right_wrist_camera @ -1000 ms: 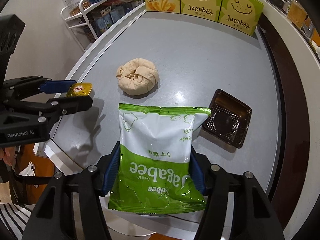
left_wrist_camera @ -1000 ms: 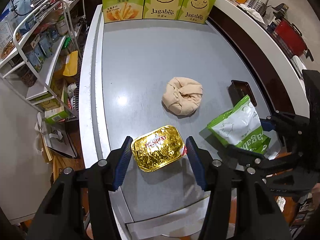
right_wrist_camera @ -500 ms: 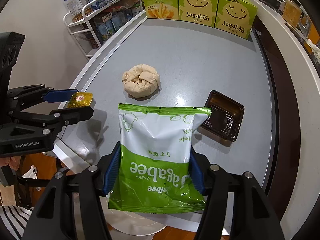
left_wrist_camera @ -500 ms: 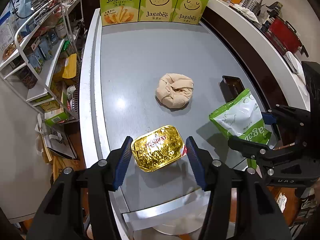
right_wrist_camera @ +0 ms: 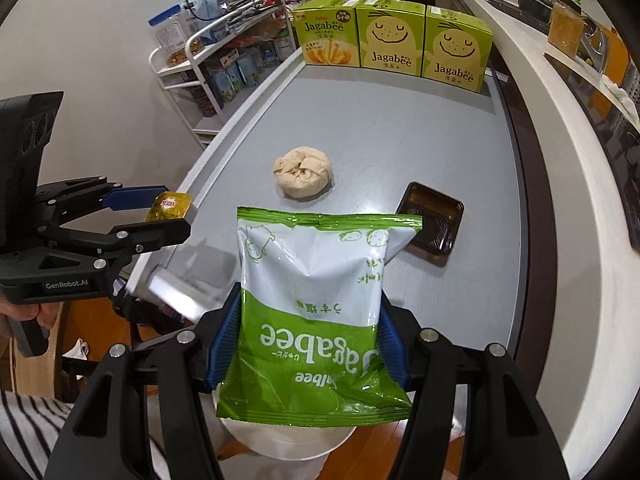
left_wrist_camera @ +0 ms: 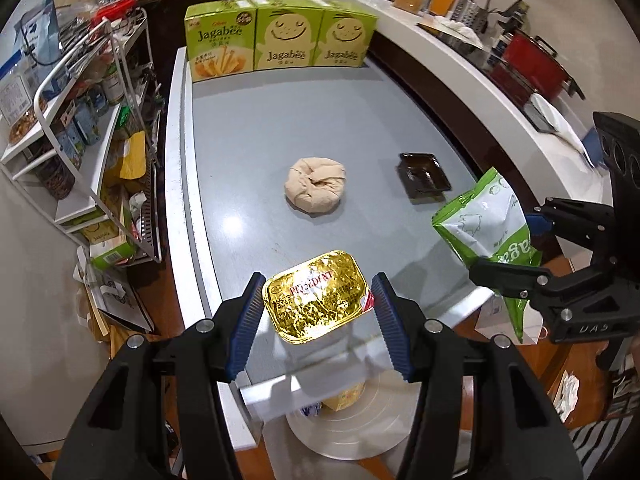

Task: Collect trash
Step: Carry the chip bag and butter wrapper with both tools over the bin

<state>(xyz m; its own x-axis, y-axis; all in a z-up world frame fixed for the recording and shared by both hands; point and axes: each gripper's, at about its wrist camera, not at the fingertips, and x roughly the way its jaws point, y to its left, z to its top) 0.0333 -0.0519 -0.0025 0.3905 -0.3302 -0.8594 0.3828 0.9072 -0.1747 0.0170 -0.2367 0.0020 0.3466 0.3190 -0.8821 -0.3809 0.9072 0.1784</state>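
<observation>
Left tongs (left_wrist_camera: 316, 312) are gripping a gold foil butter tub (left_wrist_camera: 318, 298) between the blue pads, lower centre of the left wrist frame, hanging over the near edge of the grey surface (left_wrist_camera: 280, 128). In the right wrist frame the same tub (right_wrist_camera: 169, 206) is sitting at centre left, pinched in the left tongs (right_wrist_camera: 160, 212).

Right tongs (right_wrist_camera: 310, 340) are clamping a green and white Jagabee chip bag (right_wrist_camera: 316, 300), lower centre of the right wrist frame, print upside down, its top edge pointing away from the camera. In the left wrist frame the bag (left_wrist_camera: 488, 220) is showing at centre right, off the surface's right edge.

A crumpled beige paper wad (left_wrist_camera: 315, 190) is lying mid-frame on the surface. A dark plastic tray (left_wrist_camera: 424, 172) is lying right of it, apart from it. Three Jagabee boxes (left_wrist_camera: 280, 38) are standing in a row at upper centre. A white round bin (left_wrist_camera: 352, 420) is showing under the left tongs at the bottom, with something yellow inside.
</observation>
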